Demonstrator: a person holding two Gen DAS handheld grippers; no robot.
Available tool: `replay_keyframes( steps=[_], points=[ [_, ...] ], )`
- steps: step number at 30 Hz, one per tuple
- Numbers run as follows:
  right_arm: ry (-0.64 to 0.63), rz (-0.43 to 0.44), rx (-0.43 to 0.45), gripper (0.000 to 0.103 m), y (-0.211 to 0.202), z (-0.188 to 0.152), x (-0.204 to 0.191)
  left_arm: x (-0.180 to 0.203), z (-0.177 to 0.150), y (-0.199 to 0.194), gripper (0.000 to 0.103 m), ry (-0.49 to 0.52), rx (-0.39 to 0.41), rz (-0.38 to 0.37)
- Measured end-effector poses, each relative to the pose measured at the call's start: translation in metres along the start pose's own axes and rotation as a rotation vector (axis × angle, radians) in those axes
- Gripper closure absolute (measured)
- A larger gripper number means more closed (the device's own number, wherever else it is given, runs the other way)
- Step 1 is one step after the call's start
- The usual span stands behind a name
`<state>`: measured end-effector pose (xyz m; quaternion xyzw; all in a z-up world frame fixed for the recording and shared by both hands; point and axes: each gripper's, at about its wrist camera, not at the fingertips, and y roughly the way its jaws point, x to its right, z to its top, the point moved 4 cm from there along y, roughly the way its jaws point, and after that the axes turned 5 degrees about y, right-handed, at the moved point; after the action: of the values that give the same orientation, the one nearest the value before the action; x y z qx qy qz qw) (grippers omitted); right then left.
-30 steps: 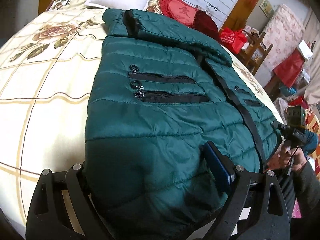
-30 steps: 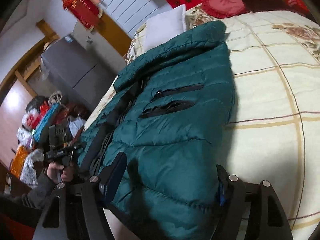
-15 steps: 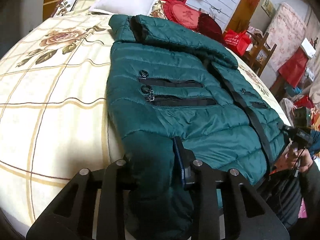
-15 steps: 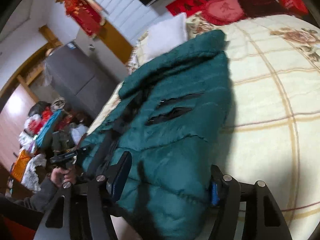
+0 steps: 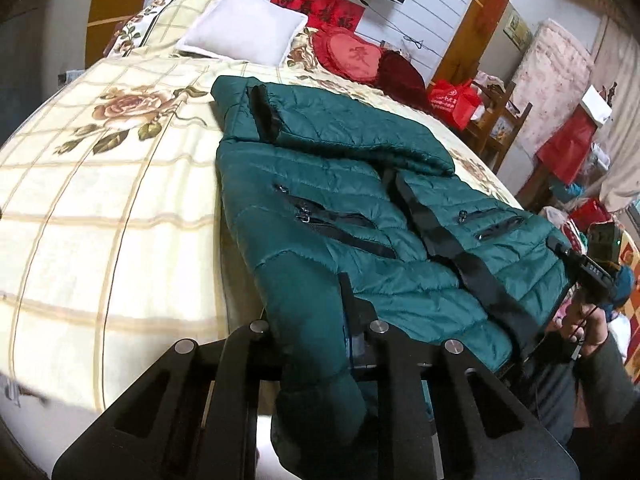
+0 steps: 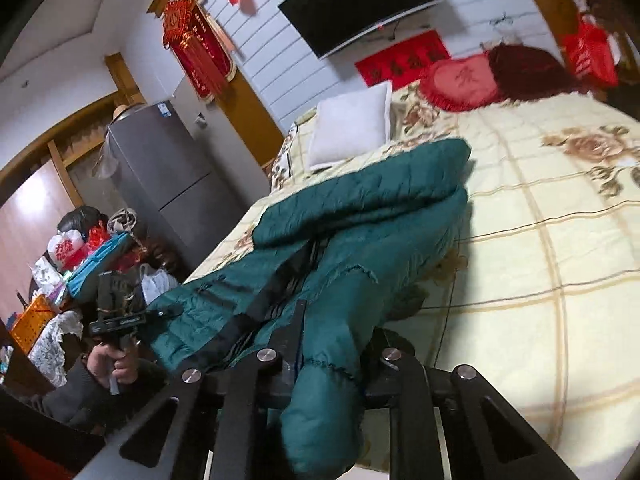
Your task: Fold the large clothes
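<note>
A dark green puffer jacket (image 5: 360, 200) lies front-up on the bed, its sleeves folded across the top. My left gripper (image 5: 312, 320) is shut on the jacket's bottom hem at its left corner, and the fabric bunches between the fingers. My right gripper (image 6: 332, 340) is shut on the hem at the other corner of the jacket (image 6: 360, 216) and lifts it off the bed. Each gripper shows in the other's view, the right one (image 5: 588, 268) at the far hem corner and the left one (image 6: 120, 320) likewise.
The bed (image 5: 100, 208) has a cream plaid cover with roses. A white pillow (image 5: 244, 28) and red cushions (image 5: 356, 58) lie at its head. A grey fridge (image 6: 160, 176) and cluttered furniture (image 5: 560, 148) stand beside the bed.
Both grippers went from open around the hem to shut on it. They have pulled the hem up and back, so the jacket's lower part lifts off the bed.
</note>
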<state>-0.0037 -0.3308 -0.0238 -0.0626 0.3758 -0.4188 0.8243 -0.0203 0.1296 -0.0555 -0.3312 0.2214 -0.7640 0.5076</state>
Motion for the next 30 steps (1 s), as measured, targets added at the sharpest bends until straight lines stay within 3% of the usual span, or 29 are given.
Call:
replay_keyframes(
  steps=[6,15,19,23,30],
  points=[
    [0.111,-0.047,0.04,0.087,-0.035,-0.016,-0.003,0.003,-0.016,-0.033,0.088,-0.095,0.037,-0.052],
    [0.128,-0.015,0.097,0.087,-0.086,-0.014,-0.03,0.035,-0.011,-0.092,0.088,-0.054,0.128,-0.11],
    [0.109,-0.009,0.127,0.087,-0.095,0.003,-0.035,0.034,0.015,-0.1,0.088,-0.071,0.21,-0.136],
    [0.115,-0.004,0.157,0.087,-0.074,0.038,-0.033,0.011,0.057,-0.082,0.088,-0.245,0.256,-0.196],
    [0.161,-0.049,0.227,0.087,-0.015,0.113,-0.018,-0.02,0.128,-0.042,0.088,-0.369,0.297,-0.1]
  ],
)
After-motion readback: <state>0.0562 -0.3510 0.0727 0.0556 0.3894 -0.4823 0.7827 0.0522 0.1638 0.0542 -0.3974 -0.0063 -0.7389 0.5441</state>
